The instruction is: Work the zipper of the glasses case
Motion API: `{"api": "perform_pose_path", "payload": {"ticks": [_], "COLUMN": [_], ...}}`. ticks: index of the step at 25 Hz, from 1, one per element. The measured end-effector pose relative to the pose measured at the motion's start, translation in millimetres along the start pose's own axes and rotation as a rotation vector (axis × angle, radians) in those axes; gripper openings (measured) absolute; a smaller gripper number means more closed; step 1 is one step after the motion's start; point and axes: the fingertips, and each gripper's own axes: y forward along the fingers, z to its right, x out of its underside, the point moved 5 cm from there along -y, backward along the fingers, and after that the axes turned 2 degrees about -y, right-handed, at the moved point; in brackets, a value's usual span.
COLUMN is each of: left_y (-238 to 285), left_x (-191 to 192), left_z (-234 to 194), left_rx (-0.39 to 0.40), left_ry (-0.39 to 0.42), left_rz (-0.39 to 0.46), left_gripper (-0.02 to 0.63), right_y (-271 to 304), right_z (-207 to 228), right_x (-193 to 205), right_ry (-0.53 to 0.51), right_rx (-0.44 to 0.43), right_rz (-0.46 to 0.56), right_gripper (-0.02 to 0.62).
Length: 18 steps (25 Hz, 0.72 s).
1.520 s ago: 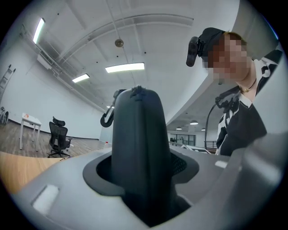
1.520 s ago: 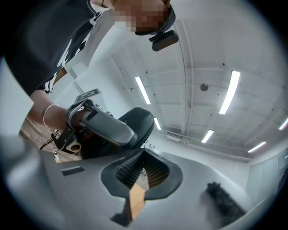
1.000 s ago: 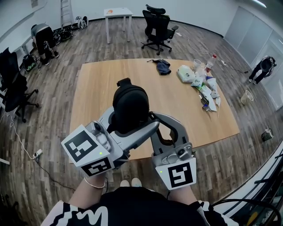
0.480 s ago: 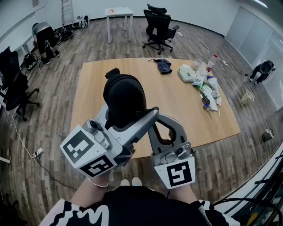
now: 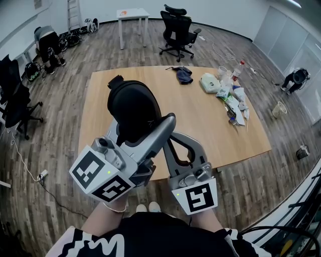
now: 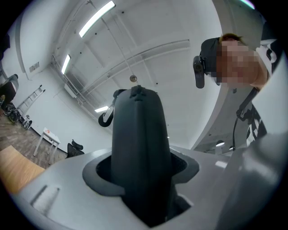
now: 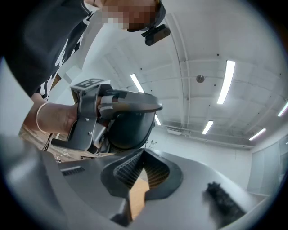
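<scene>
The black glasses case point(image 5: 133, 108) is held up above the wooden table point(image 5: 215, 125). My left gripper point(image 5: 143, 128) is shut on it, one grey jaw lying across its near side. In the left gripper view the case point(image 6: 139, 143) stands up between the jaws and fills the middle. My right gripper point(image 5: 168, 133) sits just right of the left one, its jaws forming a closed loop with the tips against the case's lower edge. In the right gripper view its ribbed pads point(image 7: 128, 168) meet at the tips point(image 7: 143, 152) right under the case point(image 7: 128, 130), pinched on the small zipper pull.
A blue cloth point(image 5: 184, 75) and a heap of packets and bottles point(image 5: 228, 93) lie on the table's far right. Behind the table stand an office chair point(image 5: 178, 30) and a small white table point(image 5: 133, 15). Bags and chairs line the left wall point(image 5: 20, 95).
The left gripper has carried the case up and to the left. The right gripper followed slightly left, its tips staying at the case's lower edge.
</scene>
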Motion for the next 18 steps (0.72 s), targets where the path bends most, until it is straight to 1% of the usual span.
{"api": "perform_pose_path", "payload": {"ticks": [10,18], "left_y": [-4,-7], "left_x": [-7,-9], "left_z": [-9,-10], "left_rx": [-0.045,-0.081], "left_ry": [-0.001,0.044], "left_rz": [0.049,0.087], "left_gripper": [0.270,0.270], "right_y": [4,7], "right_z": [-14,-23], "right_x": [8,9], "right_ry": [0.061,0.149], "right_rx": [-0.030,-0.025], "right_rz": [-0.024,-0.038], "right_gripper": [0.006,0.006]}}
